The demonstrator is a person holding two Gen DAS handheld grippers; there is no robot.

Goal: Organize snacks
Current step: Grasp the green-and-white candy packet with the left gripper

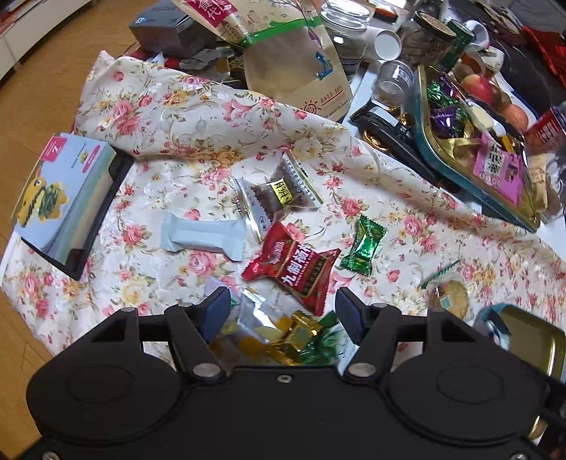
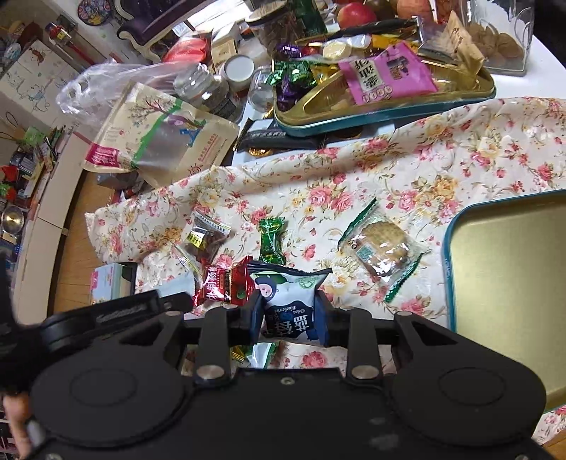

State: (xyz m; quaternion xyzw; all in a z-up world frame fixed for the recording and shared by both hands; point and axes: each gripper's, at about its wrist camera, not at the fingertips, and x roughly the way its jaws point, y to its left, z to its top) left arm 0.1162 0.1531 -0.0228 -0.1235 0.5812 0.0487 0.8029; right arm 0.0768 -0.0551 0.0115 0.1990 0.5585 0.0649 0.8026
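A floral cloth (image 1: 177, 106) covers the desk; a boxed book (image 1: 63, 198) rests at its edge, glass jars (image 1: 348, 32) beyond it.

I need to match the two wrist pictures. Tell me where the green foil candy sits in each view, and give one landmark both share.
Left wrist: green foil candy lies right of centre on the floral cloth, just right of the red snack packet.
Right wrist: green foil candy lies centre-left, just above the red snack packet.
Shared landmark: the red snack packet.
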